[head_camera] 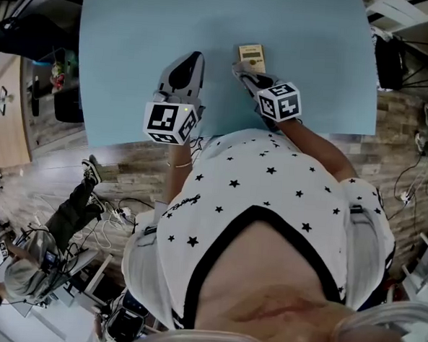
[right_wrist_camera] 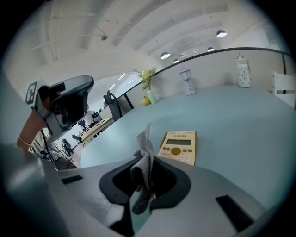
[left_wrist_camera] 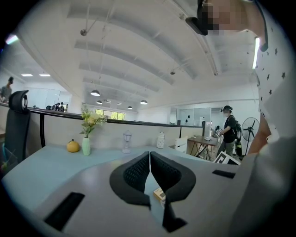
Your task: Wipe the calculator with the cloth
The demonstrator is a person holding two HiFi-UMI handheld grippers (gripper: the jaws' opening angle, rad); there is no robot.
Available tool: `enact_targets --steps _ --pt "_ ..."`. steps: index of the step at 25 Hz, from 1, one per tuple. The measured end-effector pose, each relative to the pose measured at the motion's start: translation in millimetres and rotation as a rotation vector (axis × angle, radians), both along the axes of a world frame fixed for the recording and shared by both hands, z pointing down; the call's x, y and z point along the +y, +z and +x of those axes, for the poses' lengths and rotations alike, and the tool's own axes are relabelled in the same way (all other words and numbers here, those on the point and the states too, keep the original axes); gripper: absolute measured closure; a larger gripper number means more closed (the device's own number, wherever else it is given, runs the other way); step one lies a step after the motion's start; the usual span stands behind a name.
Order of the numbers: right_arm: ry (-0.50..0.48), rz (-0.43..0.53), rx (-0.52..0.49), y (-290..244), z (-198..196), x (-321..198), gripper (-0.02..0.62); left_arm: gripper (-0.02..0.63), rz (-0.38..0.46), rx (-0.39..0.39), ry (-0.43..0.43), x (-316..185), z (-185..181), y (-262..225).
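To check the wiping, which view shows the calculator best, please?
The right gripper view: the calculator lies face up, display and keys visible. The head view shows it small; the left gripper view only a corner.

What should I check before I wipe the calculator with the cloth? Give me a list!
1. The cloth is pinched in the right tongs: ok.
2. The calculator lies face up on the blue table: ok.
3. The calculator sits just ahead of the right tongs: ok.
4. The cloth touches the calculator: not ok, it looks short of it.
5. The left tongs steady the calculator: not ok, they are shut on nothing, off to its side.
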State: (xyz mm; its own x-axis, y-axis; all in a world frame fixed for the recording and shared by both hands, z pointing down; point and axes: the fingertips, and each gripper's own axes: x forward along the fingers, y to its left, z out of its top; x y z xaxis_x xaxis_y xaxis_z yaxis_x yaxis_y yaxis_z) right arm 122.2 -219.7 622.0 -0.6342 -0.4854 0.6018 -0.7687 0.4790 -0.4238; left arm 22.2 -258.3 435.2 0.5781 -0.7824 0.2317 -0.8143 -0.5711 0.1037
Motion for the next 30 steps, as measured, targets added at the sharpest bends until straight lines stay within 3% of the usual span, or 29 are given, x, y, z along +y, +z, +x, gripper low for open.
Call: enact_targets --steps 30 --pt "0.166 -0.017 -0.007 11.5 65.8 -3.5 0.551 0.575 -0.005 -0.012 0.056 -6.9 26.3 1.5"
